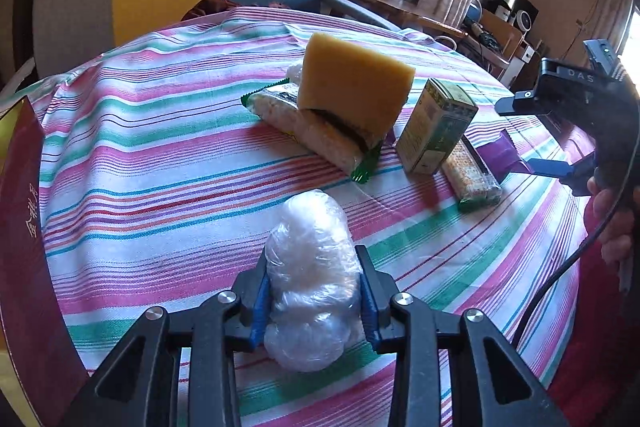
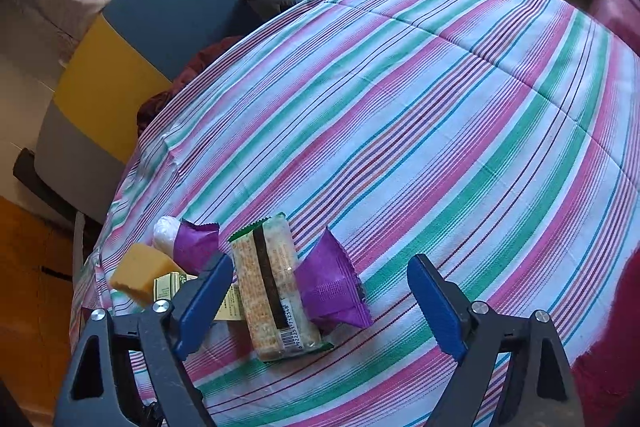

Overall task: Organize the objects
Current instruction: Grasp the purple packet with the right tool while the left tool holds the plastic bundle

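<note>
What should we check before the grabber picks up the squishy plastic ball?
1. Left gripper shut on the plastic-wrapped bundle: ok, both blue fingers press its sides.
2. Bundle centred in the grip: ok.
3. Bundle free of other items: ok, the sponge and green box lie apart, farther back.
4. Right gripper out of the way: ok, open over the cracker packet, holding nothing.
5. Striped tablecloth caught in the fingers: cannot tell.

Two plastic-wrapped bundles (image 1: 310, 279), two cracker packs (image 1: 316, 131), one sponge (image 1: 356, 83), one green box (image 1: 436, 127), two purple wrappers (image 2: 332, 287).
</note>
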Available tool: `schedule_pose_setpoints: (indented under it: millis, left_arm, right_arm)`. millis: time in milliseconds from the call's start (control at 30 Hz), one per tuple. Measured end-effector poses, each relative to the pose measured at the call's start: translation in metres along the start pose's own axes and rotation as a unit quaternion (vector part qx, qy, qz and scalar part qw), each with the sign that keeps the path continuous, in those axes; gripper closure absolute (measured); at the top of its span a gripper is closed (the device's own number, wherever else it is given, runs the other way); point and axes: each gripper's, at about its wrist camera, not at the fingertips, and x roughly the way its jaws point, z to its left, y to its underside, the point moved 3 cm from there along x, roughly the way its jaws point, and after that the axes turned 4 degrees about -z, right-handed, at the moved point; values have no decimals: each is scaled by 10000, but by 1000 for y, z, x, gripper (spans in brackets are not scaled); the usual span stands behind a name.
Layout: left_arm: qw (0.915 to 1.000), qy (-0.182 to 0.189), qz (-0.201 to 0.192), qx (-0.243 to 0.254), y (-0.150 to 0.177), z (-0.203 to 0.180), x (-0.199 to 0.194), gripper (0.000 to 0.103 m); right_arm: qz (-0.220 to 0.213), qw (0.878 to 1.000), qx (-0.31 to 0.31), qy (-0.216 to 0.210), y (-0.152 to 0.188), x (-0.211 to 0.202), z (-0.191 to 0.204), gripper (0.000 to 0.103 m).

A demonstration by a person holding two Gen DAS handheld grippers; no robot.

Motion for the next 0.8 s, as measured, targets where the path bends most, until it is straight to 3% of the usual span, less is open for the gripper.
schedule_pose_setpoints:
  millis: [133,800]
  left_arm:
    - [9999,-31,-63,87,3,-2,-1,66]
    - [9999,42,-91,21,3,-1,-1,66]
  right_arm:
    - [115,9999,-33,-3,2,4,2,20]
    - [175,9998,-92,26,3,14,5,26]
